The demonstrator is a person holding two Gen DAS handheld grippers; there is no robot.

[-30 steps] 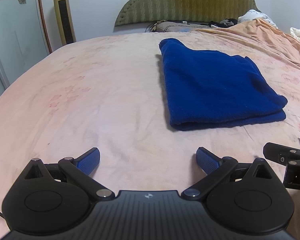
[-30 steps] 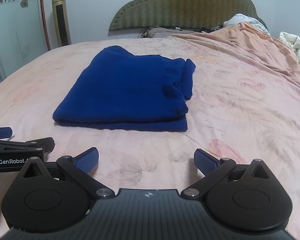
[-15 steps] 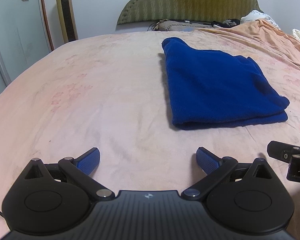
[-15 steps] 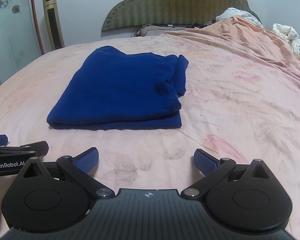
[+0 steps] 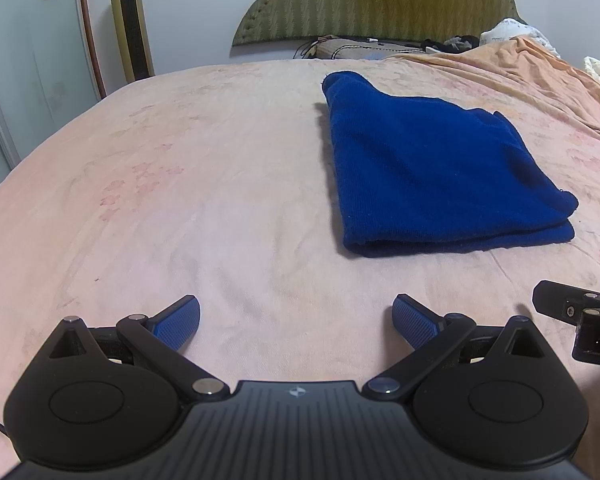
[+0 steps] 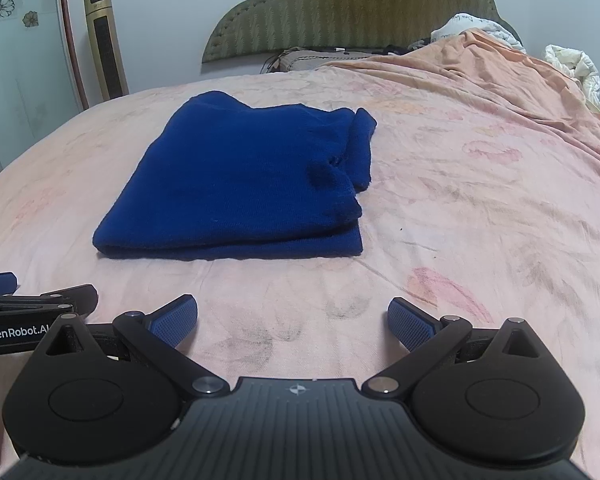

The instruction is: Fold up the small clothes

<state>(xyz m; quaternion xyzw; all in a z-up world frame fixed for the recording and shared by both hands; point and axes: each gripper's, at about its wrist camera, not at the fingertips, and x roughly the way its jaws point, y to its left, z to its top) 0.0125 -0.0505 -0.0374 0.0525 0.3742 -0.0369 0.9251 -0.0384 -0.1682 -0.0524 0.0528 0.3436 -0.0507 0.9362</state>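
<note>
Your blue knit garment [image 5: 432,168] lies folded into a thick, roughly square stack on the pink bedsheet [image 5: 180,200], around the middle of the bed and nearer its foot edge than the green headboard [image 5: 376,0]. From the right wrist view you can see at least two layers stacked along the near edge, with a loose flap spilling out at the far right corner, so the fold looks done or close to it.

Your left gripper [image 5: 296,316] has its jaws spread wide with nothing between the blue pads [image 5: 180,320]; it hovers over bare sheet, off the garment's near left corner. Your right gripper [image 6: 292,316] is likewise spread and empty, low over the sheet just short of the garment's near edge. Both stand clear of the cloth, probably so the stack lies undisturbed. If you tidy further, that flap at the right corner is the likeliest thing to tuck.
</note>
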